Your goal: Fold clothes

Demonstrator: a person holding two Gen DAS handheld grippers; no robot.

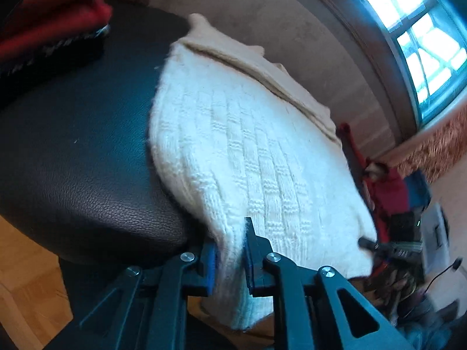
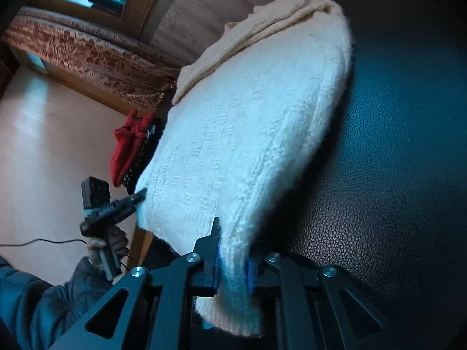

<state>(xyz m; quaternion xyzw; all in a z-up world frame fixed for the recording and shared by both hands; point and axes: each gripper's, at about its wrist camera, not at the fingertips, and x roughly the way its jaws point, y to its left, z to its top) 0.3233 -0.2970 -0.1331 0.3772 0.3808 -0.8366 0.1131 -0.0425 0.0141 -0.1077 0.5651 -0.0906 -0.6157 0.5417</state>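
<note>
Sweater (image 1: 248, 151), white and chunky with a woven-looking rib pattern, lies spread over a black leather seat (image 1: 81, 157), its near hem hanging off the seat's front edge toward me. A second, cream-coloured knit (image 1: 251, 64) lies at the far end of the white one, touching it, along the seat's back edge.

My left gripper (image 1: 230, 258) has its blue-padded jaws pressed onto the near hem of the sweater, a thick fold of knit pinched between them. My right gripper (image 2: 233, 265) is clamped the same way on the hem at the other near corner, the wool bulging out above and below its pads. (In the right wrist view my left gripper (image 2: 140, 194) shows small at the left, nosing into the sweater's edge, with my hand (image 2: 108, 248) on its handle and a dark quilted sleeve (image 2: 43, 300) behind it.)

Beyond the sweater, a red garment (image 2: 128, 145) with a dark patterned band hangs just beside its far side. In the left wrist view another red piece (image 1: 58, 14) lies on the far corner of the seat, well apart from the sweater. Pale wooden floor (image 2: 43, 145) spreads below, a patterned reddish fabric (image 2: 87, 55) runs along the wall, and a bright window (image 1: 423, 38) sits above it.
</note>
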